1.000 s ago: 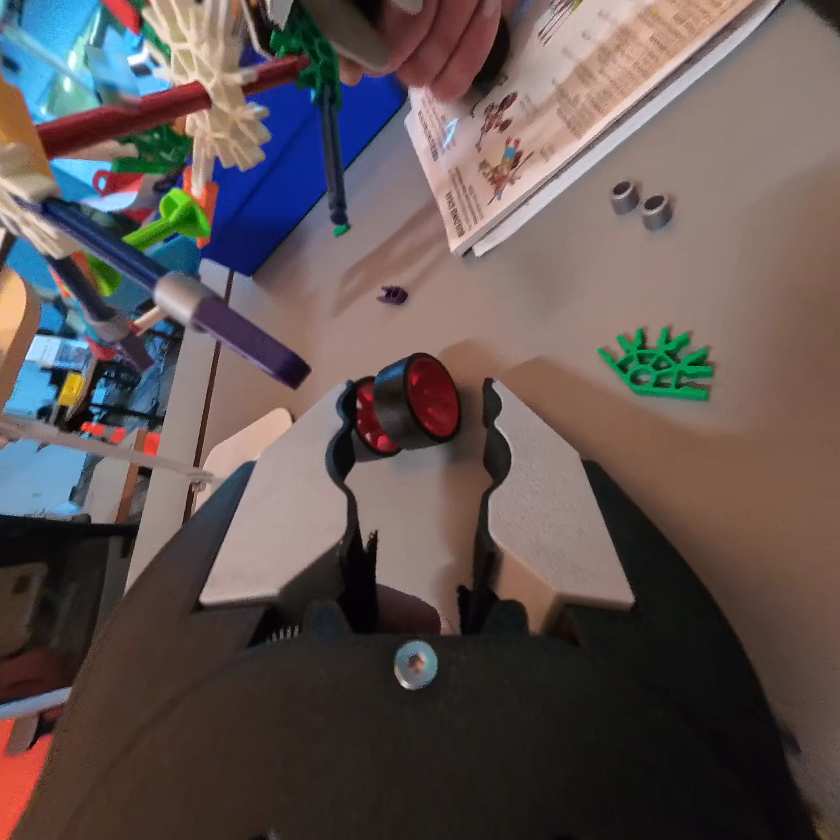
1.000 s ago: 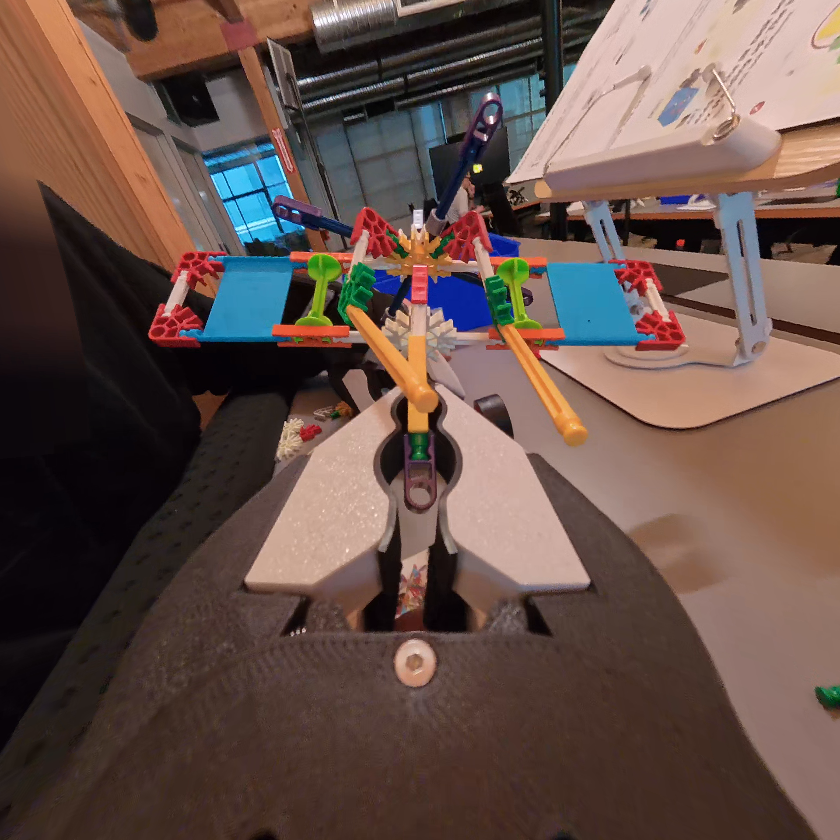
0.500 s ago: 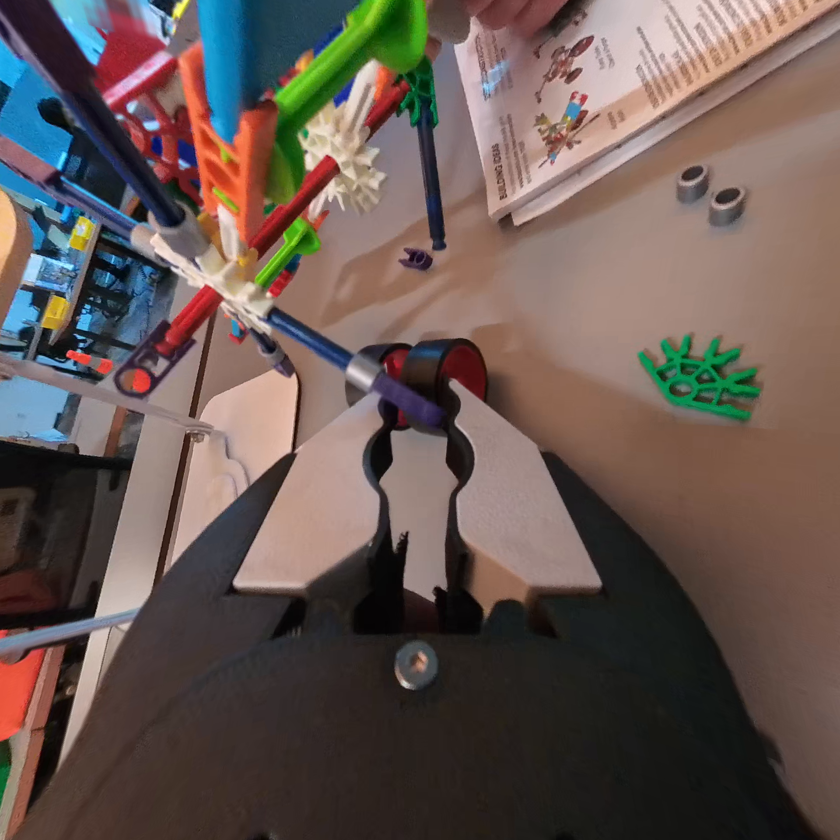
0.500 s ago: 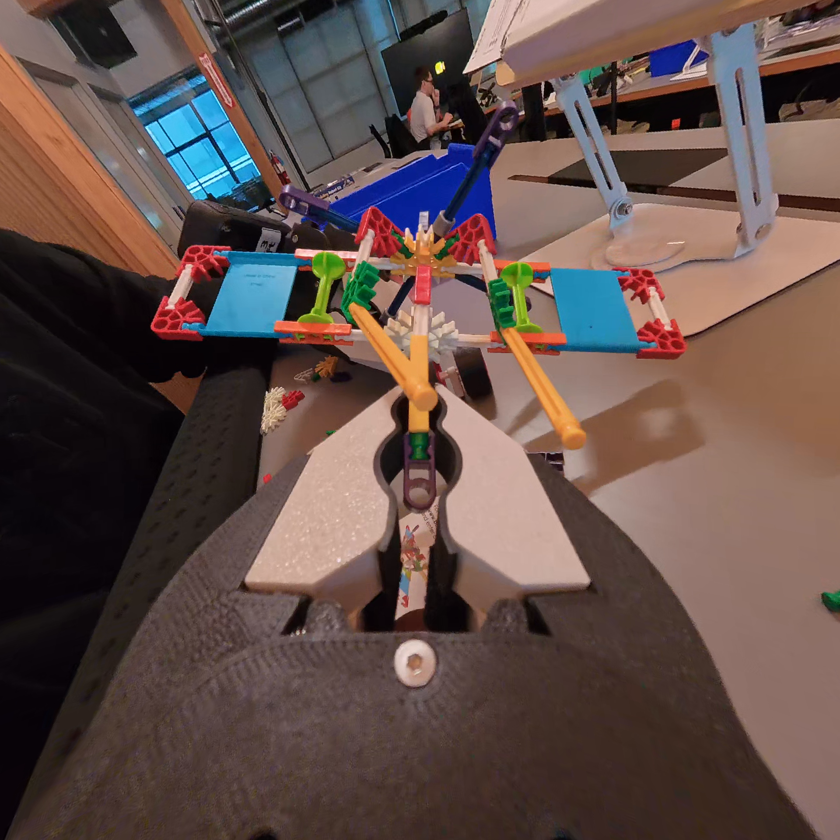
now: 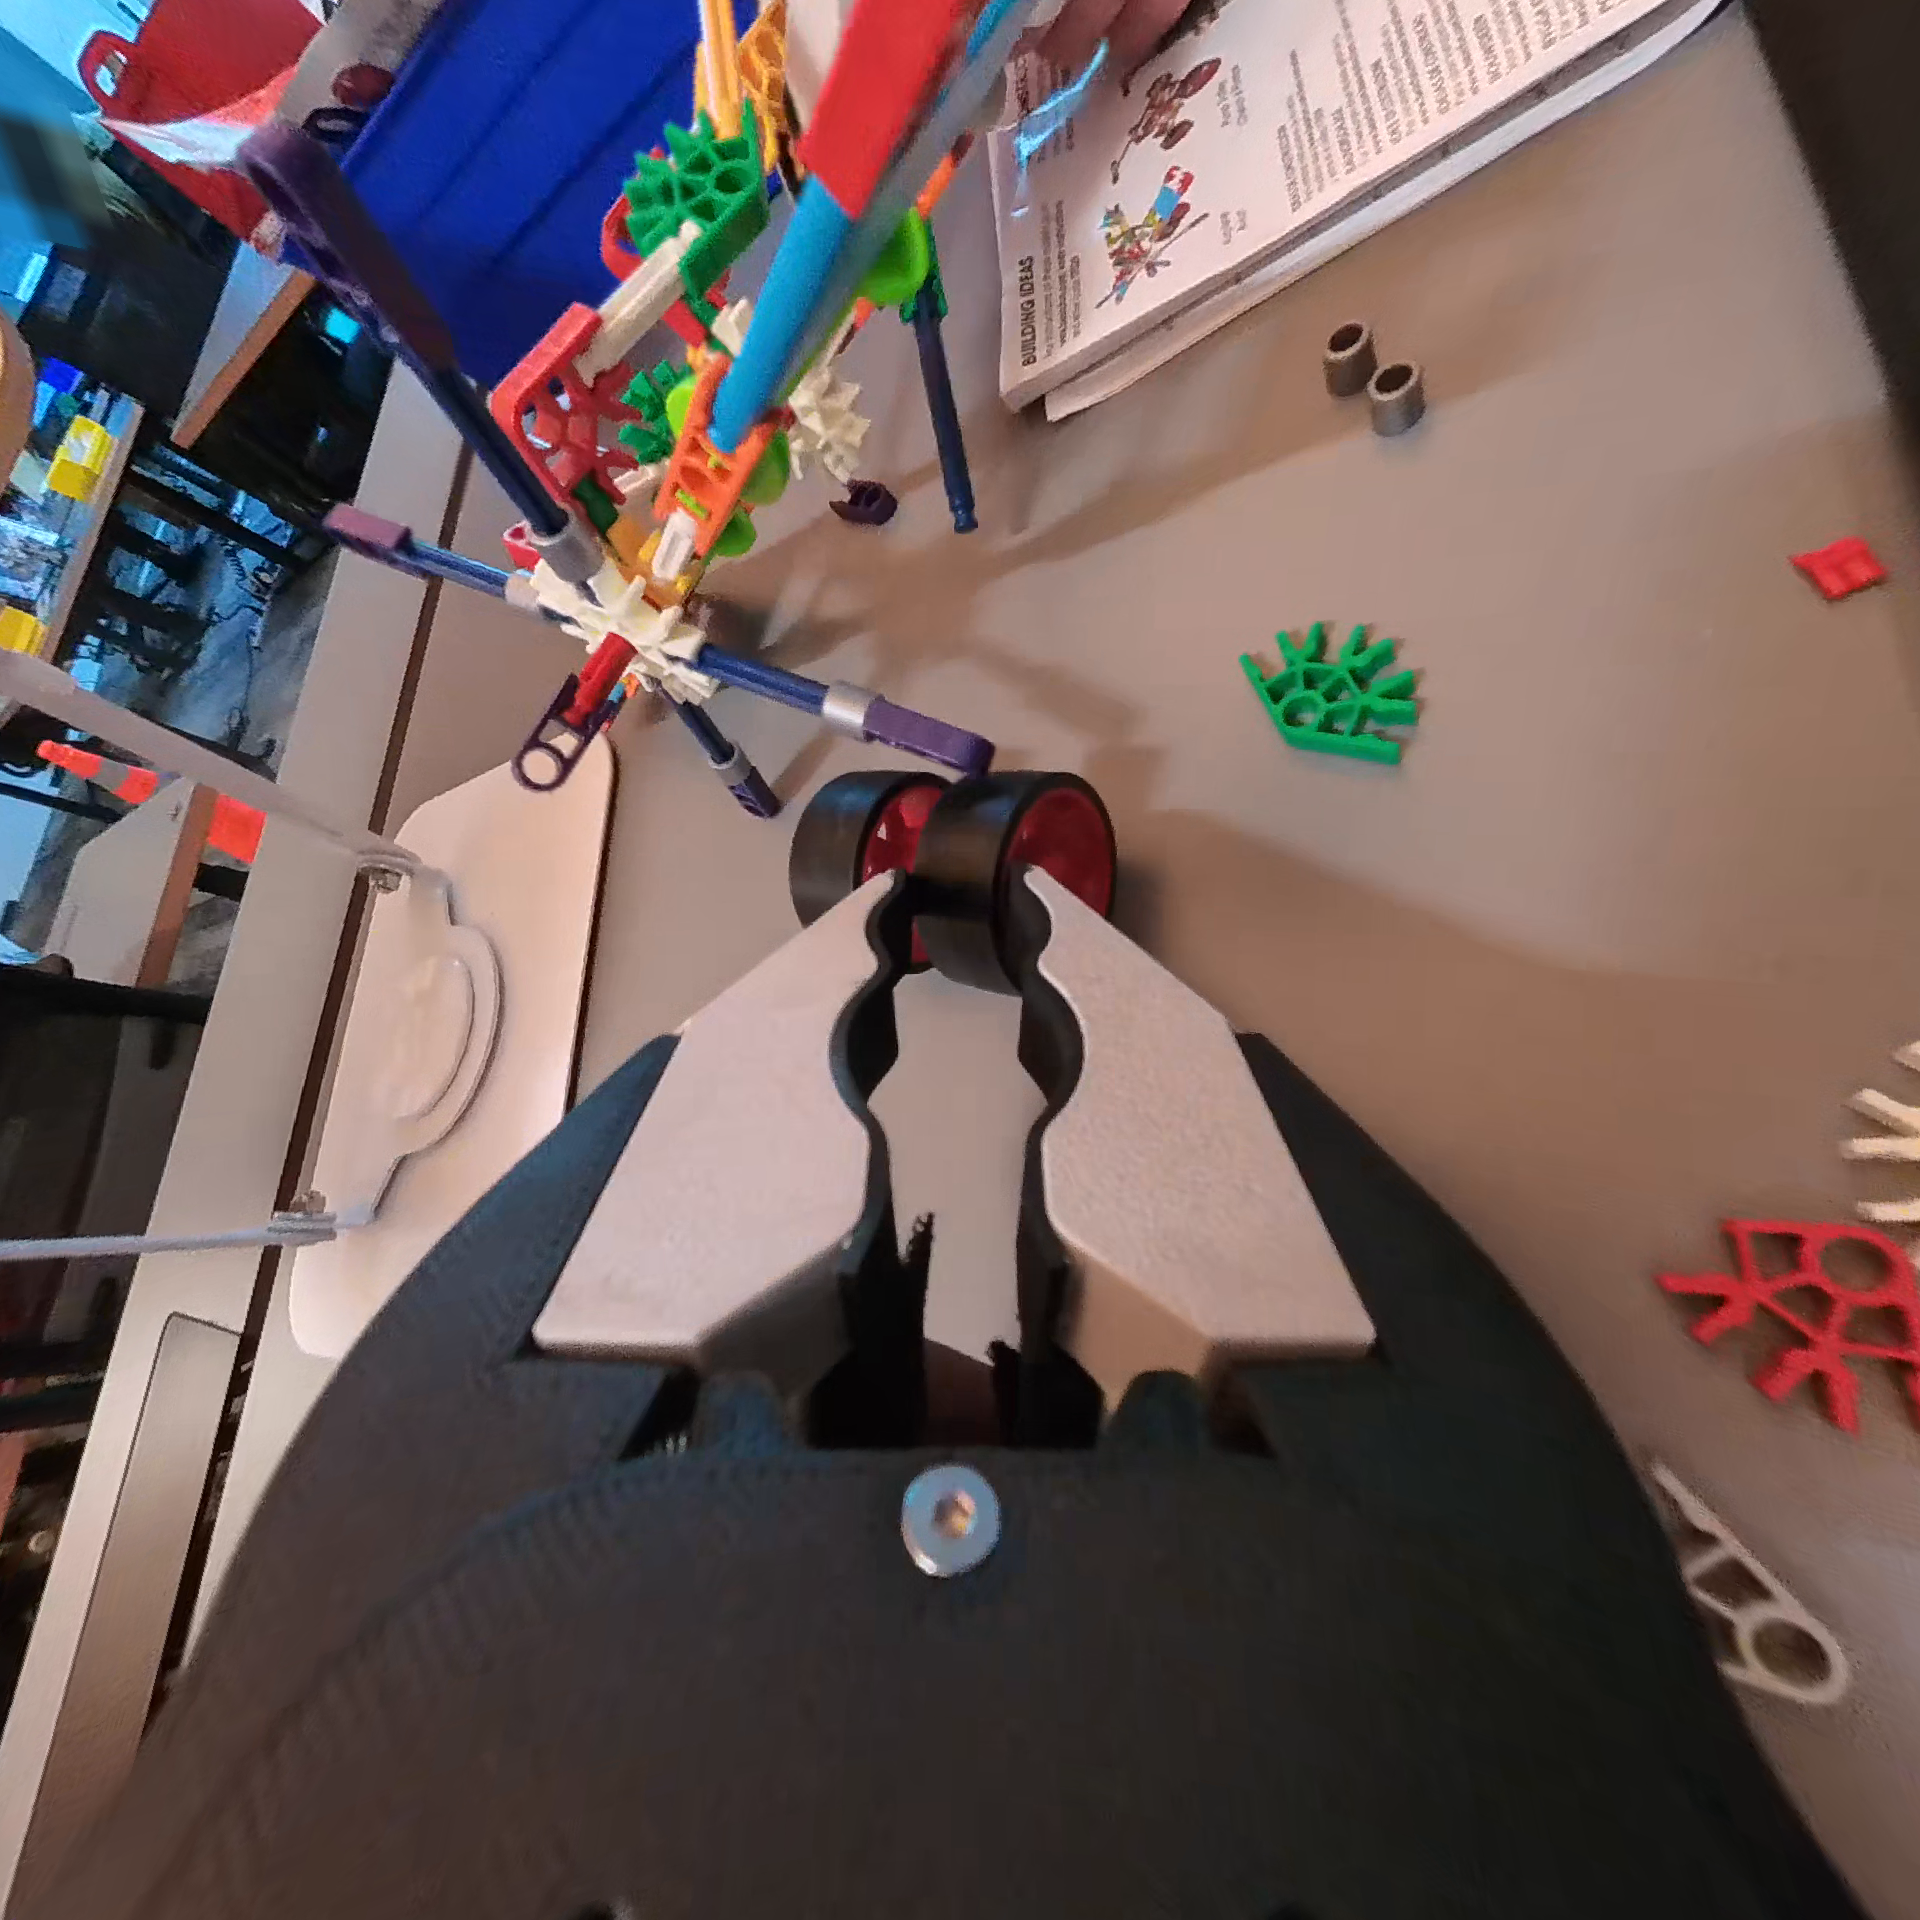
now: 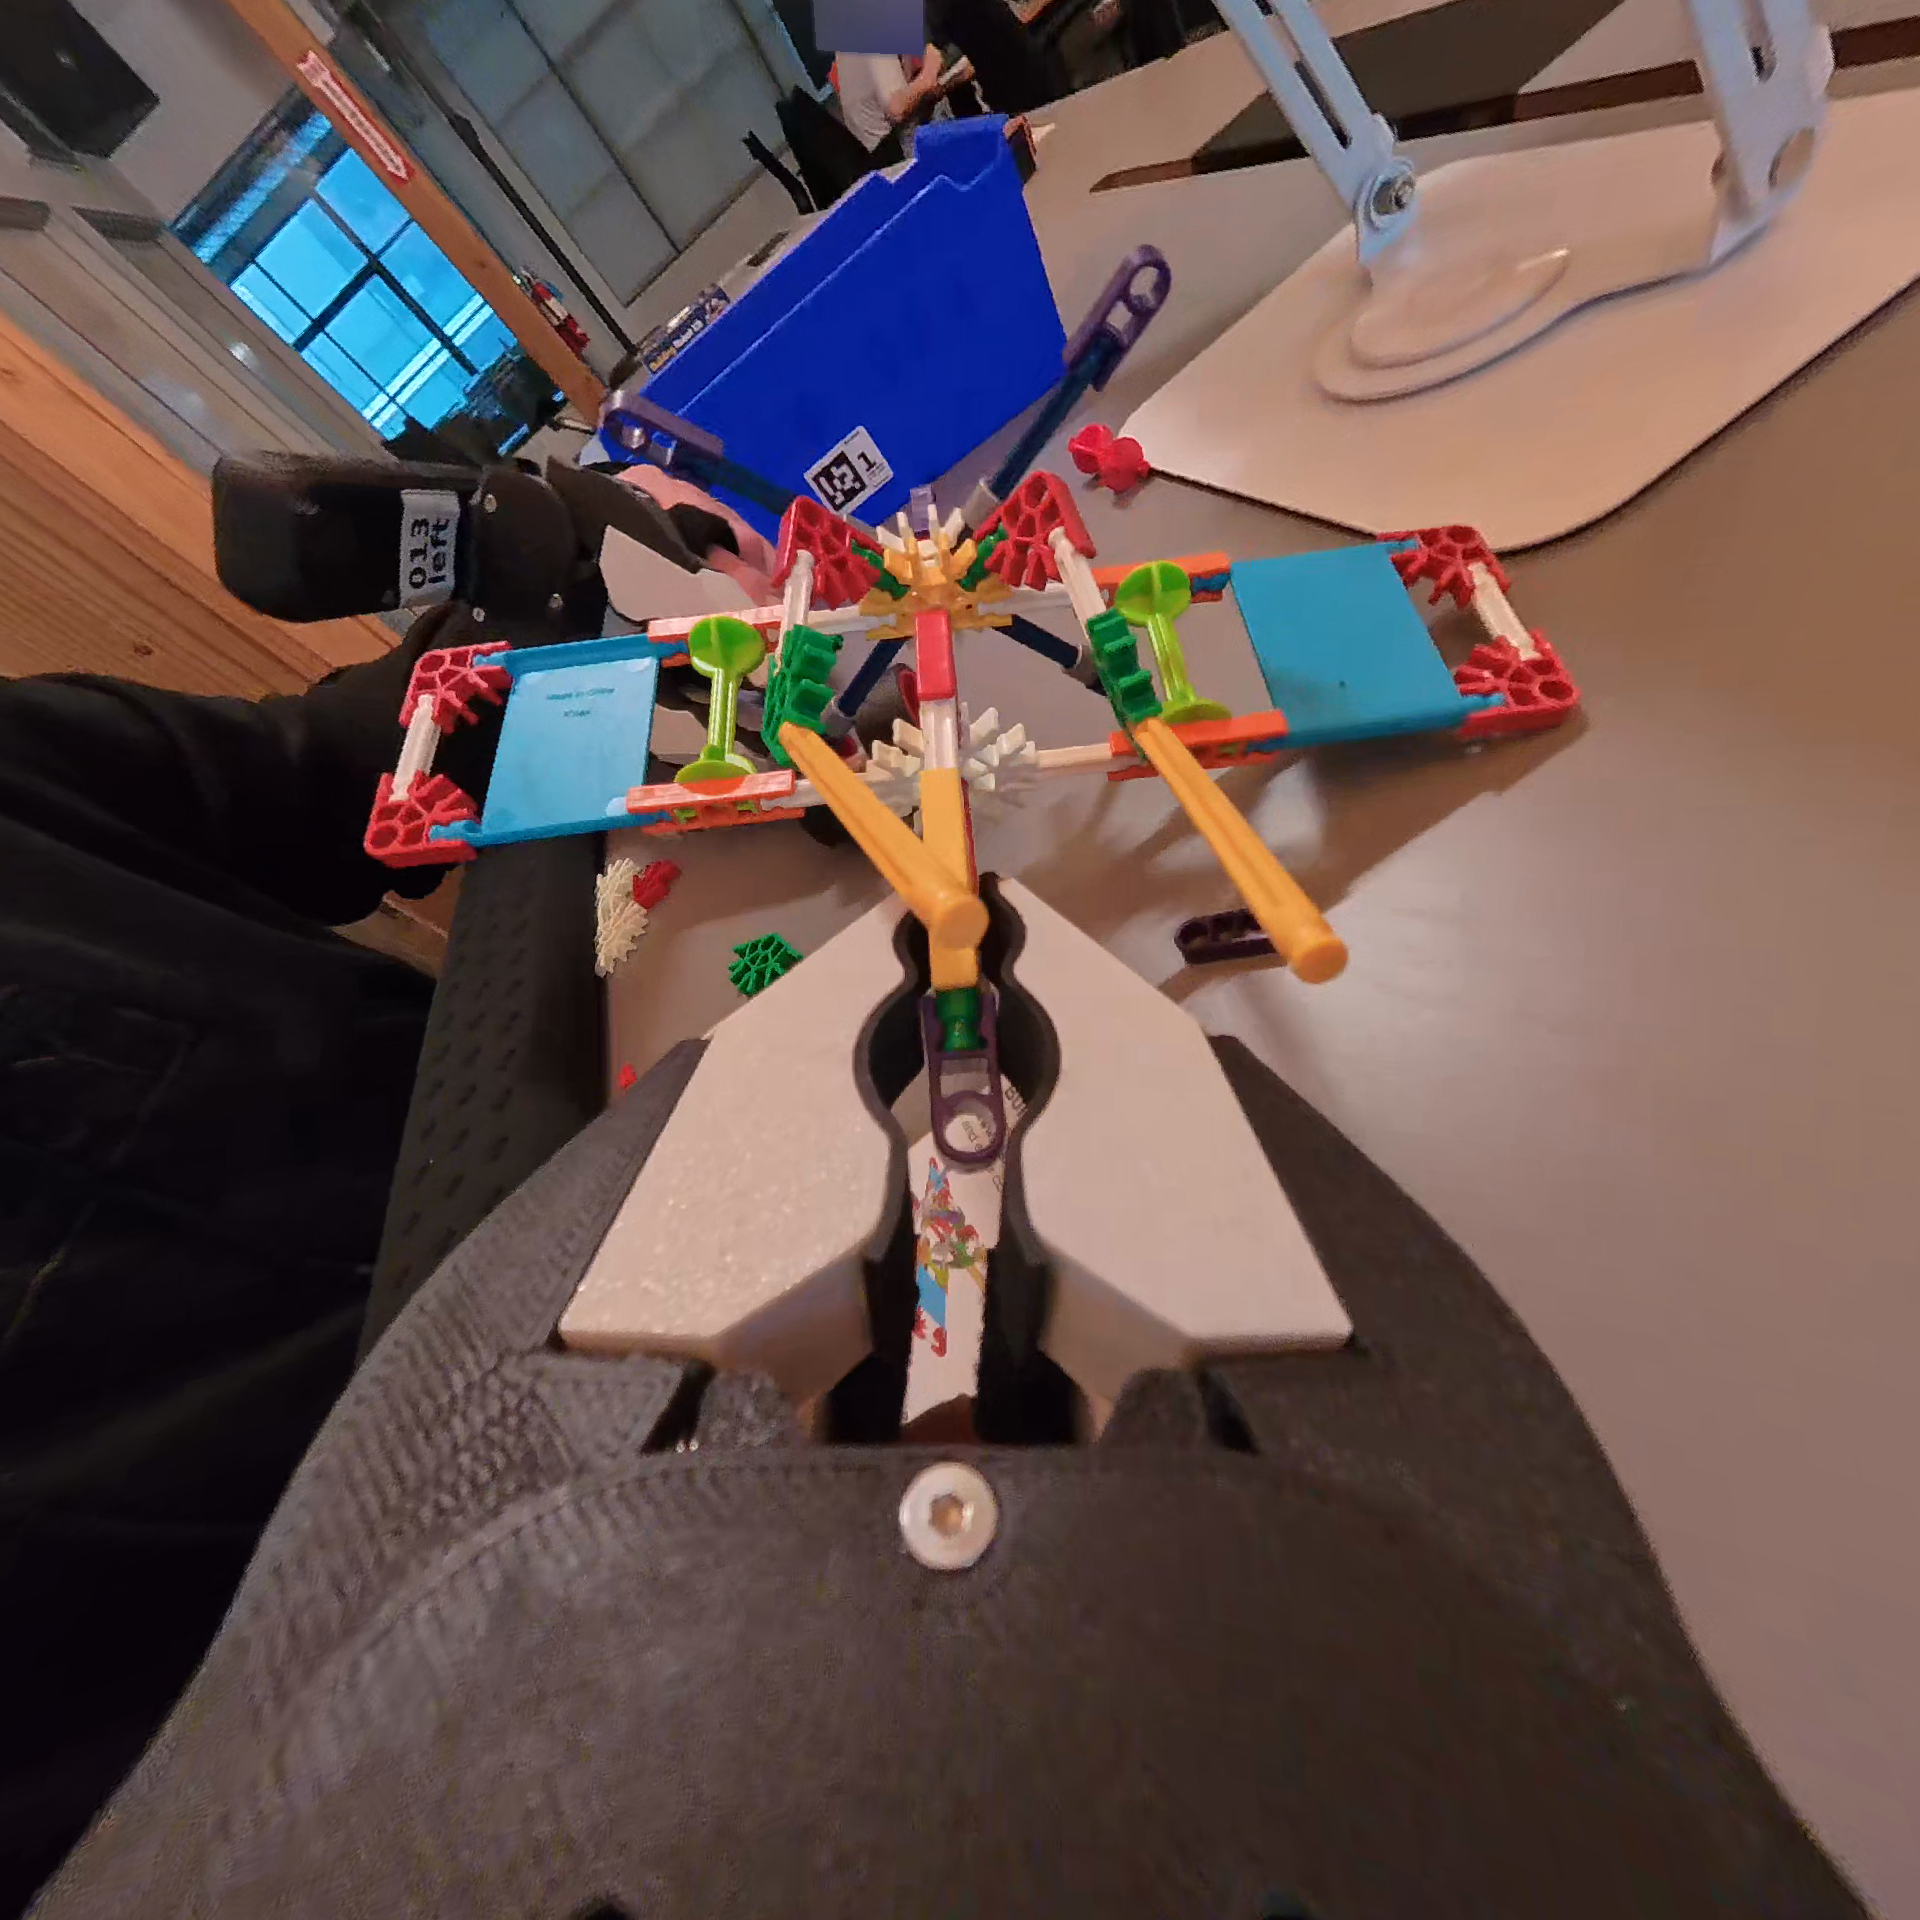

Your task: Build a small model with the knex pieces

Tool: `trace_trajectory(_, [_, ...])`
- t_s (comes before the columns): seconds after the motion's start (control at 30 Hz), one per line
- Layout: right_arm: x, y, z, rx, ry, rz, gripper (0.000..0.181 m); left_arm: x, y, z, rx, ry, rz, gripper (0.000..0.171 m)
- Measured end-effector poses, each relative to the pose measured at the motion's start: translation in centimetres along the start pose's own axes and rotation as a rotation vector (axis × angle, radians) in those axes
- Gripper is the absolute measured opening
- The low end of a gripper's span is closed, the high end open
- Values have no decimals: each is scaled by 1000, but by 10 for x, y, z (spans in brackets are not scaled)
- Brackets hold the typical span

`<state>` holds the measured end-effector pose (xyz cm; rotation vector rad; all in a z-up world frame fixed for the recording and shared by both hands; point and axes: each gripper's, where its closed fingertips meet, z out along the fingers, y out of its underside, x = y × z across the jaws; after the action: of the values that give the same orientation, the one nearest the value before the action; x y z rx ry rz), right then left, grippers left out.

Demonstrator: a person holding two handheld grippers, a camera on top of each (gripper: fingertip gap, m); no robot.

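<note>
Left claw: the left claw [image 5: 961,891] has pale matte fingers on a black ribbed printed body, parted a little, their tips closed on the nearer black tyre of the wheel pair [image 5: 956,878].
Wheel pair: two glossy black rubber tyres on red plastic hubs, side by side on the worktop [image 5: 1507,1018], a smooth grey-brown surface.
Right claw: the right claw [image 6: 961,914] is nearly closed, pinching the yellow rod [image 6: 948,831] at the near end of the construction-toy model [image 6: 966,665]; a green tip and a purple eyelet link [image 6: 966,1091] sit in the round gap behind the tips.
Model: held above the worktop, thin plastic rods and snowflake connectors, with two flat light-blue panels [image 6: 1335,639] as wings, red fan corners and lime spools [image 6: 717,696].
Left view only: the model's blue rod with a grey sleeve and purple end [image 5: 894,722] reaches just beside the wheels. Loose on the worktop lie a green fan connector [image 5: 1335,696], two short grey sleeves [image 5: 1371,379], a red fan connector [image 5: 1818,1314] and a small purple clip [image 5: 862,504]. A printed booklet [image 5: 1299,177] lies far right.
Right view only: the model face-on, a hard blue plastic bin [image 6: 883,332] behind it, a white stand base [image 6: 1455,312] on a pale mat far right, and the other claw's black body at far left, its tips hidden by the model.
</note>
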<state>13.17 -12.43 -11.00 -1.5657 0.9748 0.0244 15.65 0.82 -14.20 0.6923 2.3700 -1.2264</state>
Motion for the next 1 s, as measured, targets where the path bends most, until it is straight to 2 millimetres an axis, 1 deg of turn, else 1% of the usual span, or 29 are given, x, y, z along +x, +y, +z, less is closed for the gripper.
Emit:
trace_trajectory(0.1, [8, 5, 0, -21, 45, 46, 8, 3, -2, -4, 19, 7, -12, 15])
trace_trajectory(0.2, [16, 10, -1, -54, 107, 65, 14, 1, 1, -8, 10, -7, -6, 15])
trace_trajectory(0.27, [18, 9, -4, -59, 139, 64, 21, 1, 1, -11, 17, -11, -15, 15])
trace_trajectory(0.33, [21, 11, -9, -96, 188, 49, 34, -1, 0, -14, 20, -30, -29, 15])
trace_trajectory(0.4, [25, 14, -17, -122, 235, 54, 44, -2, -6, -19, 63, -25, -71, 14])
trace_trajectory(0.5, [24, 22, -31, -180, 314, 2, 51, -4, -13, -30, 135, -12, -155, 14])
trace_trajectory(0.53, [22, 26, -36, -213, 339, -16, 56, -5, -17, -34, 167, 1, -194, 14])
trace_trajectory(0.6, [24, 31, -54, -259, 451, -74, 58, -8, -25, -44, 239, 22, -262, 14])
trace_trajectory(0.63, [20, 31, -64, -279, 499, -121, 57, -8, -32, -52, 286, 48, -297, 14])
trace_trajectory(0.67, [13, 24, -73, -260, 556, -186, 53, -6, -40, -61, 342, 83, -327, 14])
trace_trajectory(0.7, [0, 15, -80, -233, 602, -275, 53, -6, -50, -71, 405, 116, -360, 14])
trace_trajectory(0.73, [-20, 6, -81, -211, 610, -386, 49, -6, -60, -82, 469, 145, -397, 14])
trace_trajectory(0.77, [-45, -2, -76, -180, 607, -515, 48, -4, -72, -93, 533, 188, -428, 14])
trace_trajectory(0.8, [-72, -8, -66, -150, 594, -638, 49, 0, -85, -102, 590, 234, -446, 14])
trace_trajectory(0.83, [-96, -9, -52, -141, 581, -734, 53, 4, -96, -110, 636, 270, -461, 14])
trace_trajectory(0.9, [-134, -4, -18, -137, 562, -905, 66, 13, -116, -119, 710, 353, -499, 14])
trace_trajectory(0.93, [-151, 1, 1, -122, 533, -973, 76, 17, -126, -122, 748, 400, -521, 14])
trace_trajectory(0.97, [-163, 7, 19, -136, 519, -1026, 85, 22, -133, -124, 779, 447, -547, 14])
trace_trajectory(1.0, [-168, 10, 33, -148, 532, -1080, 93, 28, -140, -125, 803, 494, -567, 14])
